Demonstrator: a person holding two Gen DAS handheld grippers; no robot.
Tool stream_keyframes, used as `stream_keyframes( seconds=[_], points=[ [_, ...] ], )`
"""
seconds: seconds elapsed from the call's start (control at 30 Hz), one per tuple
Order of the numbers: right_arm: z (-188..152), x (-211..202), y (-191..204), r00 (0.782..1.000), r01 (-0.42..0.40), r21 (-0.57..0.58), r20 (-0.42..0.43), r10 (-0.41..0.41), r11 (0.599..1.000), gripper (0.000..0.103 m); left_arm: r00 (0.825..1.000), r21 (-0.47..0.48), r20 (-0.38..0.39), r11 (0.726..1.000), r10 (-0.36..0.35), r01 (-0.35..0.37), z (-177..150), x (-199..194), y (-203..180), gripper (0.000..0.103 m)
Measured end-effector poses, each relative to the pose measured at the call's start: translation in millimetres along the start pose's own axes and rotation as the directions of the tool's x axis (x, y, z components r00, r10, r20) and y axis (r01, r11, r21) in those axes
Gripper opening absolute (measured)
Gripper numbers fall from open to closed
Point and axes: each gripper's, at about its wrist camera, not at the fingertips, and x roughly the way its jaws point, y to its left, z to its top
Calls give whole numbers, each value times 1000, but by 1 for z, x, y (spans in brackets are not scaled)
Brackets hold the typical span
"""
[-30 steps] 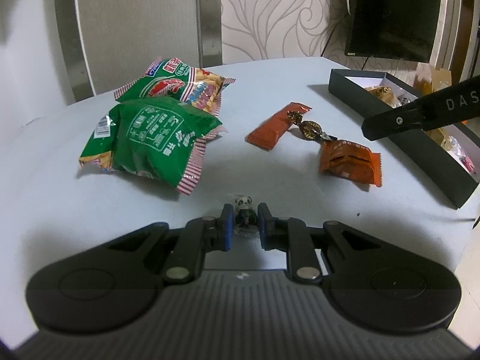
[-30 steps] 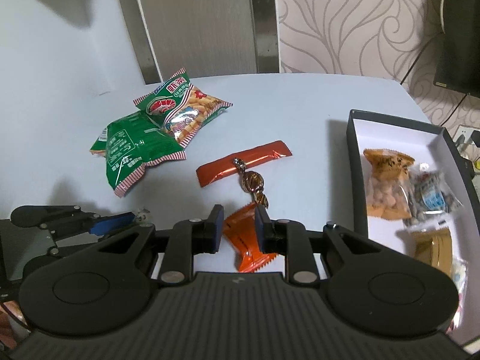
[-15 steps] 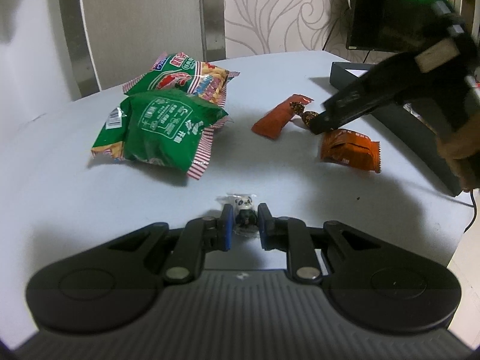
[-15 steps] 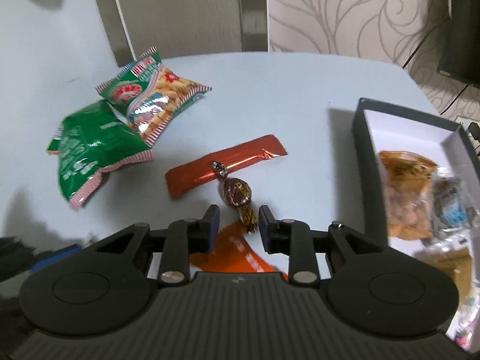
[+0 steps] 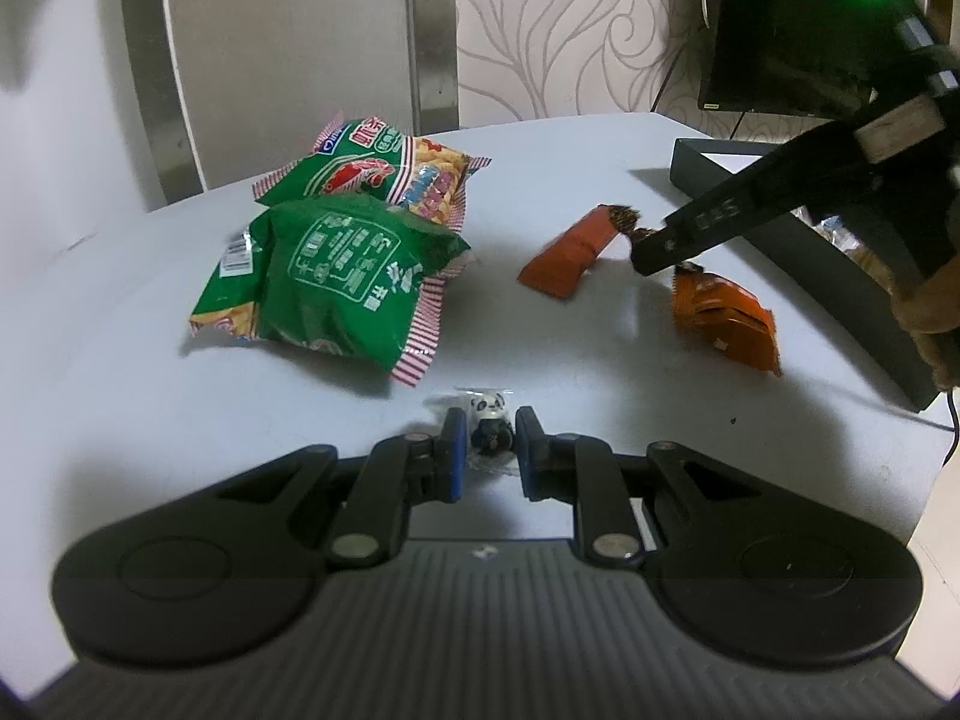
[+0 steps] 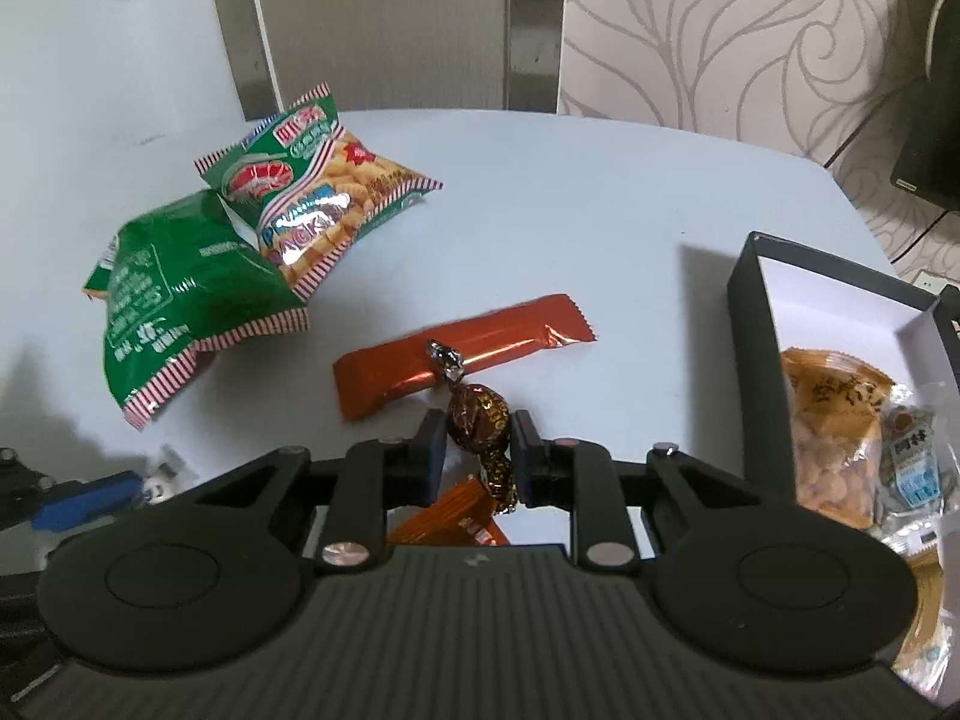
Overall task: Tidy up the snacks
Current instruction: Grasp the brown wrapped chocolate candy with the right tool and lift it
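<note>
My left gripper (image 5: 485, 443) is shut on a small panda-wrapped candy (image 5: 492, 414) just above the white table (image 5: 120, 396). My right gripper (image 6: 478, 441) has its jaws around a brown foil candy (image 6: 480, 417), touching or nearly touching it; its tip also shows in the left wrist view (image 5: 651, 255). The candy lies between an orange-red bar (image 6: 456, 354) and a small orange packet (image 6: 456, 519), which is partly hidden under the gripper. Two green snack bags (image 6: 180, 294) (image 6: 312, 192) lie at the left. A black box (image 6: 744, 300) at the right holds several snacks.
A dark monitor (image 5: 786, 30) stands behind the box. A wall and a grey panel (image 6: 384, 24) rise behind the table. The table's right edge (image 5: 936, 480) is close to the box. My left gripper's blue pad (image 6: 84, 501) shows low left in the right wrist view.
My right gripper has moved forward over the orange packet and its jaws now bracket the brown foil candy. My left gripper has held still, shut on the panda candy.
</note>
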Motion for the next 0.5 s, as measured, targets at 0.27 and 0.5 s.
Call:
stream_keyframes(
  seconds=[0.27,0.5],
  points=[
    [-10,-39,-3,998,-31,39,48,29,999,26,1000,8,6,1000,-6,6,3,4,-2,21],
    [-13,-67,-7,995,-44,73,92,37,996,26,999,28,40,999,-28,27,17,-1,-11,21]
  ],
)
